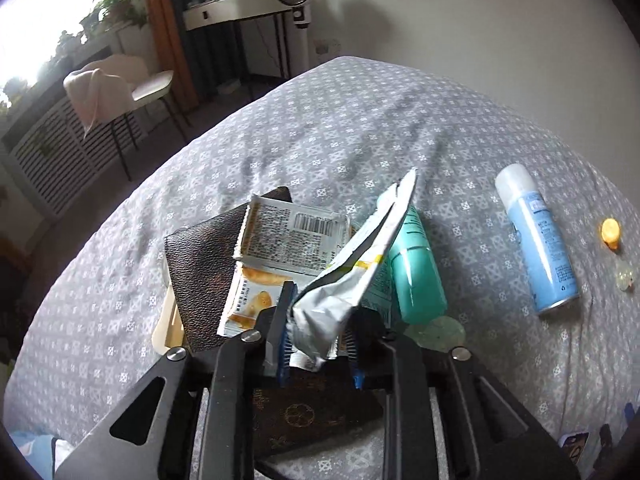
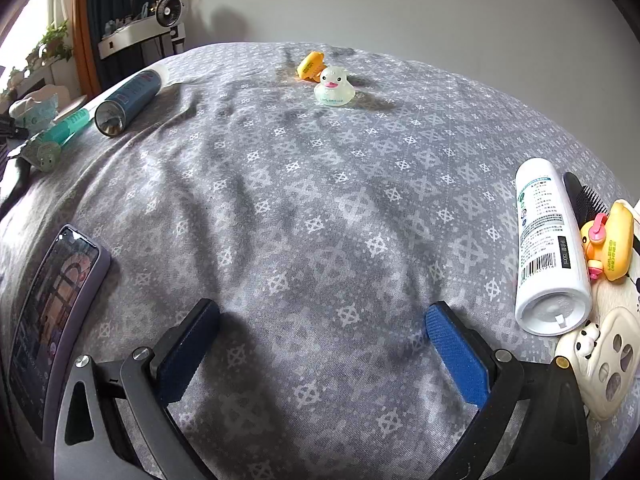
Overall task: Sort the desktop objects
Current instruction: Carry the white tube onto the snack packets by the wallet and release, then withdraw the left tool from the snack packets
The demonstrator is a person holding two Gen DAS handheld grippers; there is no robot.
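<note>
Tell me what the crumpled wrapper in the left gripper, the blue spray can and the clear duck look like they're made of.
Wrapper: likely metallised plastic film, shiny silver inside, sharply creased.
Blue spray can: probably metal, with a bright rim at its base; its white cap looks plastic.
Duck: translucent, glossy, seemingly soft plastic or rubber.

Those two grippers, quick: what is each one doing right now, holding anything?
Left gripper: closed on a crumpled silver wrapper.
Right gripper: open, holding nothing, above the grey cloth.
</note>
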